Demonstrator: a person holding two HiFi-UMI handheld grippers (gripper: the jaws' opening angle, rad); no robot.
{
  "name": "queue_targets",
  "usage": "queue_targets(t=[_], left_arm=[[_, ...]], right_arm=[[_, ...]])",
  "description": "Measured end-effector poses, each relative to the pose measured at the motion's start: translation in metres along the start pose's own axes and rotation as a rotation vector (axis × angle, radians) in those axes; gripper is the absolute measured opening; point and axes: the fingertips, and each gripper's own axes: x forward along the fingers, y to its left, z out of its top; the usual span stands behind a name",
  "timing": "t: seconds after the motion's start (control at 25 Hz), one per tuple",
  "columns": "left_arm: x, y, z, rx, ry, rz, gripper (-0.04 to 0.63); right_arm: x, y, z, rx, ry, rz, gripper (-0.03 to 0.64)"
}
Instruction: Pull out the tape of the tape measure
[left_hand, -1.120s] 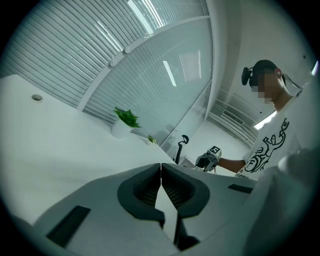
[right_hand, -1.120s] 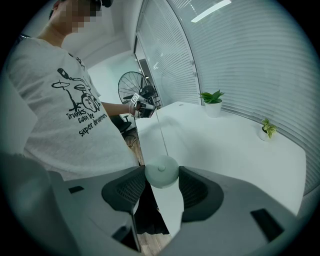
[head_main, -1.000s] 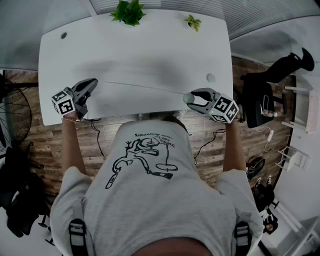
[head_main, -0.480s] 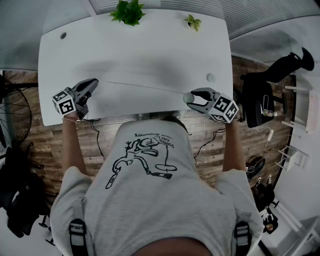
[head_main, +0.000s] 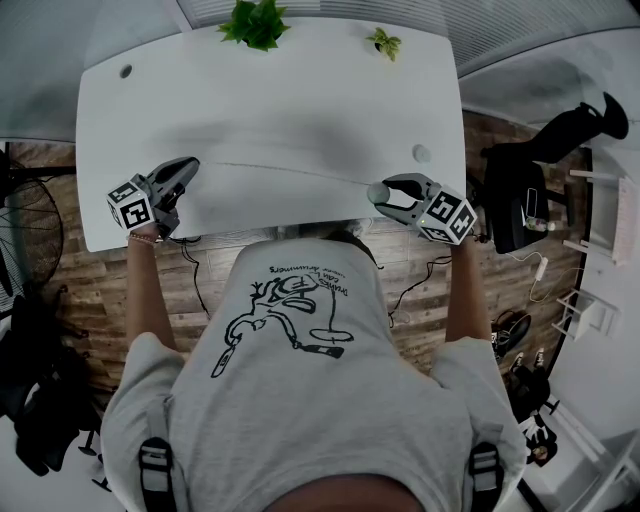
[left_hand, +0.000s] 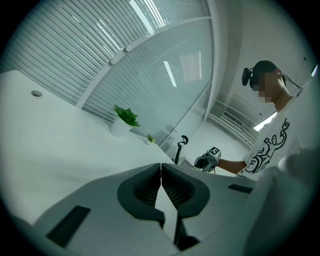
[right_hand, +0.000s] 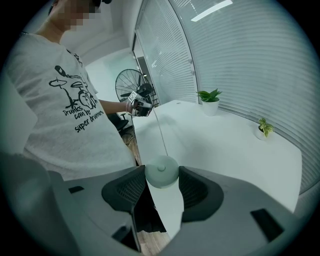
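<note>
Round pale-green tape measure (right_hand: 161, 172), thin tape (head_main: 280, 172) stretched taut leftward across white table (head_main: 300, 90)

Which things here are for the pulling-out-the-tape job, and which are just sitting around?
For the job:
- round tape measure, squeezed in the right claw
- thin tape, stretched across the table
- left claw, shut on the tape's end

Just sitting around:
- two potted plants at the table's far edge
- fan on the floor
</note>
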Motion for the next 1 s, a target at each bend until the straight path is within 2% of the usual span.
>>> queue_targets(t=[0.4, 0.68, 1.0], left_arm=[[0.008, -0.009, -0.007, 0.006, 0.006, 0.025, 0.025], [0.02, -0.01, -0.018, -0.013, 0.029, 0.033, 0.025], [0.03, 0.001, -0.035, -0.049, 0.083, 0.084, 0.025]], right_arm=[[0.0, -0.01, -0.007, -0.002, -0.003, -0.072, 0.221], [0.006, -0.022, -0.016, -0.018, 0.019, -0.143, 0.221], [0.021, -0.036, -0.022, -0.03, 0.037, -0.2, 0.221]])
